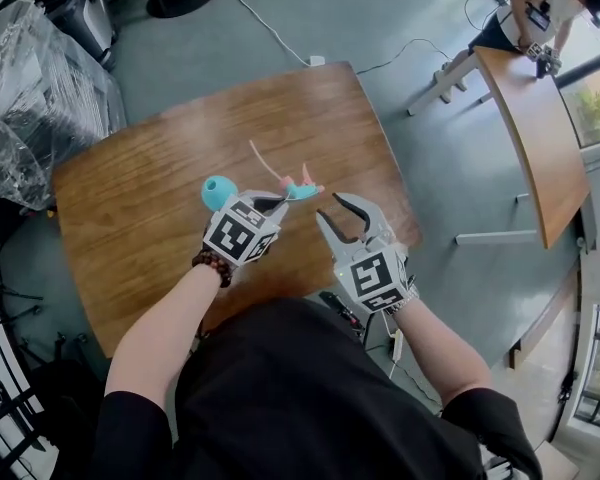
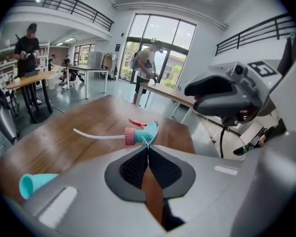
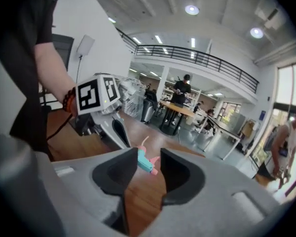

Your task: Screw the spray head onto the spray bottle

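My left gripper is shut on the teal spray head, pinching its body at the jaw tips, above the wooden table. In the left gripper view the spray head shows its pink collar, red trigger and a white tube running out to the left. The teal bottle stands on the table just left of that gripper, partly hidden by it; its neck shows at lower left. My right gripper is open and empty, to the right of the spray head. From its own view, the spray head lies beyond the gap.
A second wooden table stands at the right with a person at its far end. Plastic-wrapped equipment crowds the left side. A white cable runs over the grey floor behind the table.
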### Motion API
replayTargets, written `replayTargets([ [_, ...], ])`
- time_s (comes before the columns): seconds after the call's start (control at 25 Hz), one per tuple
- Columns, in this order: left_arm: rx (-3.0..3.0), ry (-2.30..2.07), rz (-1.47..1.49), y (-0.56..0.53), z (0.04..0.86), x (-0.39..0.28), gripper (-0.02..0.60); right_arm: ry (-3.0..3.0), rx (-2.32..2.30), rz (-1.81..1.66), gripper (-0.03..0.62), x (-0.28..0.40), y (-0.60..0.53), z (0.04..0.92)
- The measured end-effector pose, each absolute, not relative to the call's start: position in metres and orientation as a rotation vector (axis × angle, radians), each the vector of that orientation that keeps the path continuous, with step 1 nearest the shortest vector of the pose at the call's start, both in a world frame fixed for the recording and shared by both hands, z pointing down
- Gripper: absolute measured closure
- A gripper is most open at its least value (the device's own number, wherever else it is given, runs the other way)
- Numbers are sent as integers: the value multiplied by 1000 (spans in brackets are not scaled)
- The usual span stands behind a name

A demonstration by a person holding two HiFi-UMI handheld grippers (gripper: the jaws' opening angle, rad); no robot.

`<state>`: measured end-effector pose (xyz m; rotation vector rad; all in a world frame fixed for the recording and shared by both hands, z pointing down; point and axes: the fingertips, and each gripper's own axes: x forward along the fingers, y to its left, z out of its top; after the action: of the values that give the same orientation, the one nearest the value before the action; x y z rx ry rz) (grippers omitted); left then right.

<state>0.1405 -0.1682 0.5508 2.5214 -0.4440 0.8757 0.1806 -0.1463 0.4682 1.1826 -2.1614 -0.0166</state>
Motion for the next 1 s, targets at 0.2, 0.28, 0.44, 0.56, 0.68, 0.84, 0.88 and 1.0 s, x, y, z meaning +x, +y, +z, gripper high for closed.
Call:
replayTargets([
  [0.2, 2492, -375, 759, -164, 514, 126, 558, -2078, 947, -320, 425, 159, -139, 459],
  [0.28, 2488, -357, 735, -162, 504, 119, 558, -2024, 849, -465, 414, 147, -137, 456],
  [0.44, 2465, -317, 693, -158, 490, 105, 558, -1929, 673, -681, 382, 119, -142, 453],
  [0.56, 2451, -281, 662, -154, 480, 97, 558, -1851, 575, -772, 375, 103, -144, 452],
  [0.68, 2436, -246, 629, -148, 469, 90, 558, -1798, 489, -865, 365, 88, -143, 461],
  [0.84, 2418, -198, 568, -143, 457, 81, 557, -1727, 407, -930, 355, 72, -146, 468],
  [0.88, 2415, -185, 553, -142, 454, 79, 557, -1706, 386, -944, 355, 70, -146, 471],
  [1.0, 2409, -155, 519, -138, 449, 76, 557, -1641, 339, -991, 355, 68, -149, 478],
])
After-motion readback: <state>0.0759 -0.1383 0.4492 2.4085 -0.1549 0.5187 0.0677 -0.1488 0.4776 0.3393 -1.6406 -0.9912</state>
